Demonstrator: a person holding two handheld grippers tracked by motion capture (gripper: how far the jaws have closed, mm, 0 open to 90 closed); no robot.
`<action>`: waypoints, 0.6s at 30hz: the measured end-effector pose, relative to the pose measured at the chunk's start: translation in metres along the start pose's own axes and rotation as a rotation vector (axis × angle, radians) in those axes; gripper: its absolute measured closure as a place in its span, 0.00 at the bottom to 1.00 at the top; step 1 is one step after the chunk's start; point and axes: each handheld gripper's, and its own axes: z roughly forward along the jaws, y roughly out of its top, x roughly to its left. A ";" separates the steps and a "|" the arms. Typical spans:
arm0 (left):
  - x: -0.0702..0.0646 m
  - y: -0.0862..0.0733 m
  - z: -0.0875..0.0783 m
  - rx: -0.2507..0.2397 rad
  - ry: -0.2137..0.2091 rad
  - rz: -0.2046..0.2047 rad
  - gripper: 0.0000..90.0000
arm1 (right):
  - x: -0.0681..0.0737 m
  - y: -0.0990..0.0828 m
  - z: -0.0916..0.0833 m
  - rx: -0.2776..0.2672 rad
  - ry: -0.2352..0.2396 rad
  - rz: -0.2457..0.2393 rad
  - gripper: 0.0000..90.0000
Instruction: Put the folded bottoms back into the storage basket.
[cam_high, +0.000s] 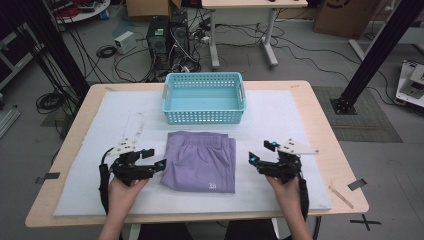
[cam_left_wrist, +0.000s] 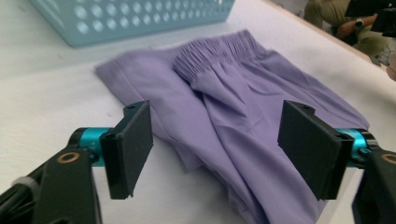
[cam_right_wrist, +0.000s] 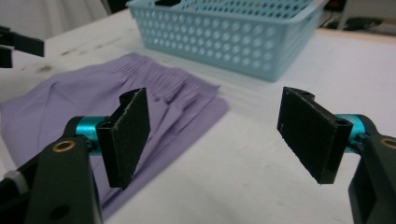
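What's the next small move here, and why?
Probably ease both grippers inward onto the side edges of the shorts. The left gripper is open right at the left edge, the right gripper open and still apart from the right edge. The shorts lie folded flat, ungrasped, in front of the basket, which holds nothing.

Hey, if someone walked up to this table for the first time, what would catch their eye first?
Most likely the folded purple shorts lying flat in the middle of the white mat, elastic waistband toward the far side. Just beyond them sits a light blue perforated basket. On either side of the shorts a hand holds black tongs, the left tongs and the right tongs, both open and pointed inward at the fabric without touching it.
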 end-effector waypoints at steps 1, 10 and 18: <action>0.000 -0.001 0.005 0.022 0.008 -0.015 0.32 | 0.005 0.000 0.007 0.019 0.007 -0.002 0.29; 0.007 -0.004 0.018 0.094 0.095 -0.116 0.32 | 0.032 -0.004 0.052 0.172 0.000 -0.003 0.31; 0.010 -0.007 0.028 0.149 0.033 -0.148 0.32 | 0.037 -0.010 0.063 0.278 -0.020 0.024 0.27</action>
